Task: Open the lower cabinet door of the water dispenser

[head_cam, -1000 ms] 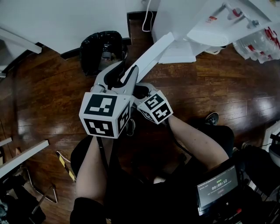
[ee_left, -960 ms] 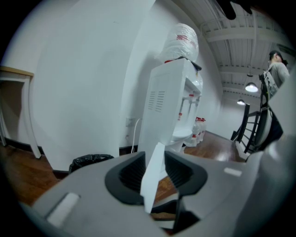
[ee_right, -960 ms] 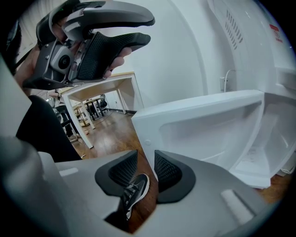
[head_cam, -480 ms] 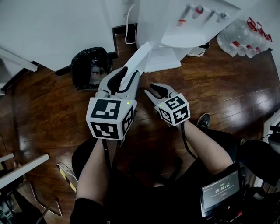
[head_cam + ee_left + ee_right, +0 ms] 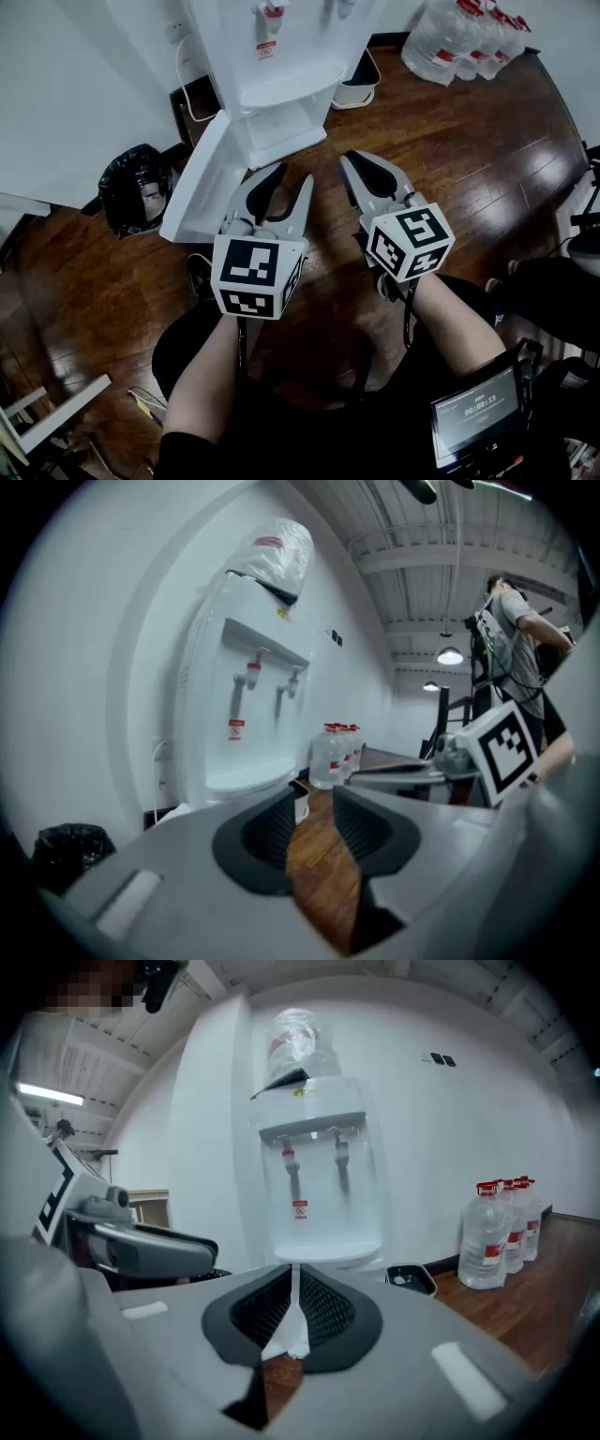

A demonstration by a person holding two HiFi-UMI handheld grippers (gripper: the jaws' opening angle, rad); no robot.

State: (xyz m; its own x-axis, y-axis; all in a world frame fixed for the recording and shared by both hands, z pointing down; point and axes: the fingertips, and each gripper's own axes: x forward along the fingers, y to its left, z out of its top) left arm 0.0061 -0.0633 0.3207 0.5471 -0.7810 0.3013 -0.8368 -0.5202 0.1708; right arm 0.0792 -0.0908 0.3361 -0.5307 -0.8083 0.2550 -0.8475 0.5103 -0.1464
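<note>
Left gripper had its jaws apart, nothing in them, touching nothing. Right gripper had just been closing, pretty much shut, empty too.

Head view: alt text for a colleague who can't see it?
The lower cabinet door of the water dispenser stands open, swung left. Clear of it, the left hand-held gripper is open; the right hand-held gripper has just been closing on nothing.

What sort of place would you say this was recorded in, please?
Most likely an office or lab workroom: a white water dispenser stands against the wall, spare water bottles sit on the dark wooden floor, and the ceiling shows bare beams with hanging lamps.
</note>
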